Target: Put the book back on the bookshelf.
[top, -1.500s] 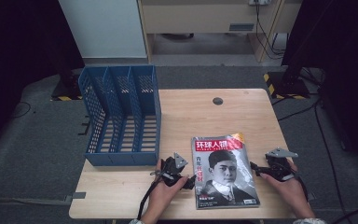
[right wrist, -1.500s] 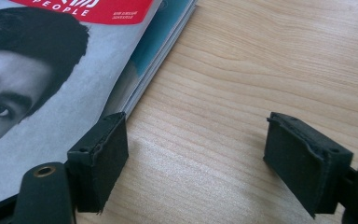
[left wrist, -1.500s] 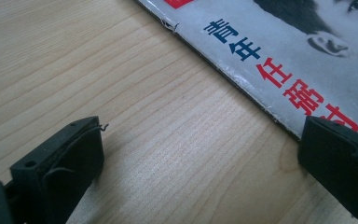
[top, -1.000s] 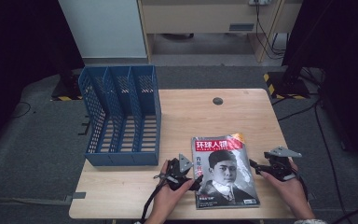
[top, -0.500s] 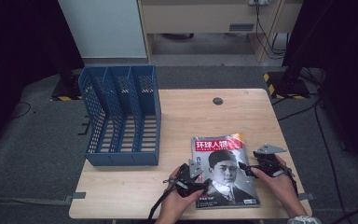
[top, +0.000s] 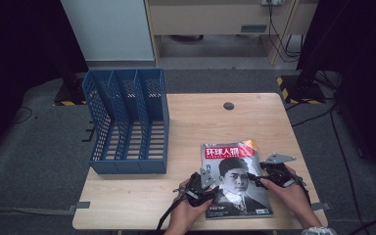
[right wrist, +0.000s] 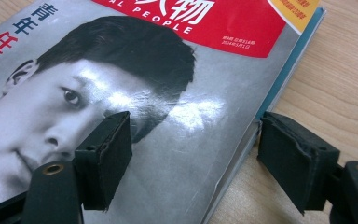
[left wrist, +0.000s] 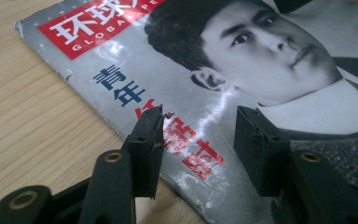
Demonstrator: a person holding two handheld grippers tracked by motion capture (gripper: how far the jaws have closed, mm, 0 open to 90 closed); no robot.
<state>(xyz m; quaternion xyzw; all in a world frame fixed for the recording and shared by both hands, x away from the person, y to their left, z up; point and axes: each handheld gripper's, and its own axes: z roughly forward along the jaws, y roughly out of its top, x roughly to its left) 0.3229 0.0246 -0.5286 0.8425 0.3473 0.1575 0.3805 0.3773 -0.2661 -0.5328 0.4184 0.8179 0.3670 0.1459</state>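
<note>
the magazine [top: 235, 178] lies flat, cover up, on the near right part of the table [top: 196, 122], right of the blue file rack [top: 127, 122]. its long axis runs from my side toward the far edge, with the red title band at the far end, turned slightly askew. my left gripper [top: 204, 188] sits over its left edge, jaws unclenched and just closing, pinching nothing. my right gripper [top: 258, 180] straddles the right edge, jaws apart, closing a little, gripping nothing.

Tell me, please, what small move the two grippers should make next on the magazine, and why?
Probably close the right gripper on the magazine edge: its jaws straddle that edge, open. The left gripper, jaws just closing, sits over the opposite edge with nothing pinched.
</note>
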